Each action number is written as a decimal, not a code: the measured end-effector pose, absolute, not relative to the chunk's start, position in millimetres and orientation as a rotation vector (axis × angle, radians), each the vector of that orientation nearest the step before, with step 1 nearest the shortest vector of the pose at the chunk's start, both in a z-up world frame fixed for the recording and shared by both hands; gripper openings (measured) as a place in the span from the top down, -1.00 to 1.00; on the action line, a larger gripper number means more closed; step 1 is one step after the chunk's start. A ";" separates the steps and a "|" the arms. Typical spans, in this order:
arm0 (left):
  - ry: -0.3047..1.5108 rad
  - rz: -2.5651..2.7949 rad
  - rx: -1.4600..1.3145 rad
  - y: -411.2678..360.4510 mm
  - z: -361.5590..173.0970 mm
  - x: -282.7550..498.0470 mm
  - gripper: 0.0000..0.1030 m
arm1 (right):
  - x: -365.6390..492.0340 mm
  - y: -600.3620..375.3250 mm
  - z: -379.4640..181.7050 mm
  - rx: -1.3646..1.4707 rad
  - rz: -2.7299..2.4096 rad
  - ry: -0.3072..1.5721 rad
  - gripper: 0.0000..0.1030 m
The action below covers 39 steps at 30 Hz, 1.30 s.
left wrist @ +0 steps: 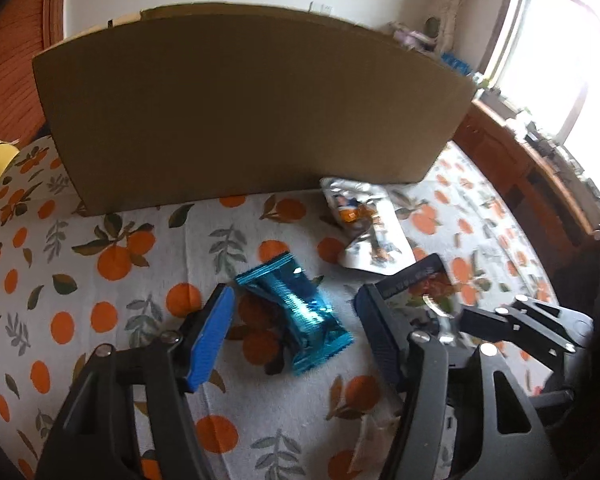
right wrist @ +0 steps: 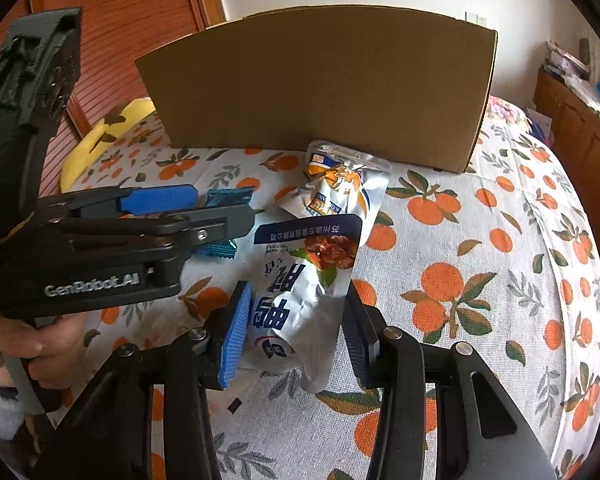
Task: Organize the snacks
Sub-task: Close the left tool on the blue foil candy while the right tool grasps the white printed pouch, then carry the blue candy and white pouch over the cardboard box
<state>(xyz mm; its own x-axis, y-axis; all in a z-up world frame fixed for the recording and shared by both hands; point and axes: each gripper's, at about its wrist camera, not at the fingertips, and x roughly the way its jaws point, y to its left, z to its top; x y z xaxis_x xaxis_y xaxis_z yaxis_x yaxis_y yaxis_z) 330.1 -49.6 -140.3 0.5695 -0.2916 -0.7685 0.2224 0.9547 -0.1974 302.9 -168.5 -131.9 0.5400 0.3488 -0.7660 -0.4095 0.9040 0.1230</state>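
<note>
Snacks are seen loose on an orange-print bedspread [right wrist: 480, 240], in front of a closed-sided cardboard box [right wrist: 320, 92] that stands upright behind them, presumably the destination.

Silver pouch with printed characters [right wrist: 300, 300]: held between the jaws of the right gripper [right wrist: 296, 332], both pads pressed against its sides. It is gripped low on its body, so the dark-banded end points away from the camera, toward the box. Long axis runs roughly along the fingers.

Blue foil packet [left wrist: 296, 312]: lies flat on the bedspread between the jaws of the left gripper [left wrist: 296, 320], which stand apart on either side with clear gaps; nothing is gripped. Its long axis runs diagonally, crimped ends toward upper left and lower right, so the jaws would meet its long sides.

A second silver pouch [right wrist: 340, 188] lies crumpled against the foot of the box, touching it.
</note>
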 end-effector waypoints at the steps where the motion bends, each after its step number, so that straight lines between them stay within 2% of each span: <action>1: 0.909 -0.298 -0.082 -49.1 -140.0 330.0 -0.19 | 302.4 -168.1 -132.3 -0.074 0.449 0.890 0.16; 3: 0.910 -0.293 -0.072 -48.7 -140.1 330.1 -0.19 | 301.1 -166.7 -132.6 -0.082 0.444 0.884 0.15; 5: 0.906 -0.278 -0.045 -49.9 -141.0 328.4 -0.11 | 300.7 -166.1 -133.1 -0.082 0.443 0.882 0.15; 8: 0.903 -0.268 -0.016 -50.0 -141.4 325.6 0.15 | 300.6 -165.4 -133.3 -0.082 0.443 0.882 0.15; 10: 0.905 -0.268 -0.012 -47.5 -141.3 323.0 0.47 | 300.6 -165.5 -133.4 -0.082 0.443 0.882 0.15; 11: 0.906 -0.269 -0.010 -46.5 -141.0 321.7 0.50 | 301.0 -165.2 -133.6 -0.082 0.444 0.882 0.15; 28: 0.848 -0.302 -0.018 -31.3 -106.1 272.8 0.54 | 305.5 -171.2 -131.0 -0.048 0.425 0.902 0.17; 39: 0.801 -0.318 -0.009 -40.5 -78.9 257.7 0.53 | 284.0 -191.4 -97.8 -0.005 0.390 0.863 0.17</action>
<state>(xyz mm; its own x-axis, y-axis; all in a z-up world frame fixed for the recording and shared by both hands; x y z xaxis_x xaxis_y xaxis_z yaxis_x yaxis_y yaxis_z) 257.6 -40.5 -78.9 0.6510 -0.2836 -0.7041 0.2772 0.9523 -0.1273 284.0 -191.4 -97.8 0.5841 0.3319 -0.7407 -0.3359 0.9296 0.1517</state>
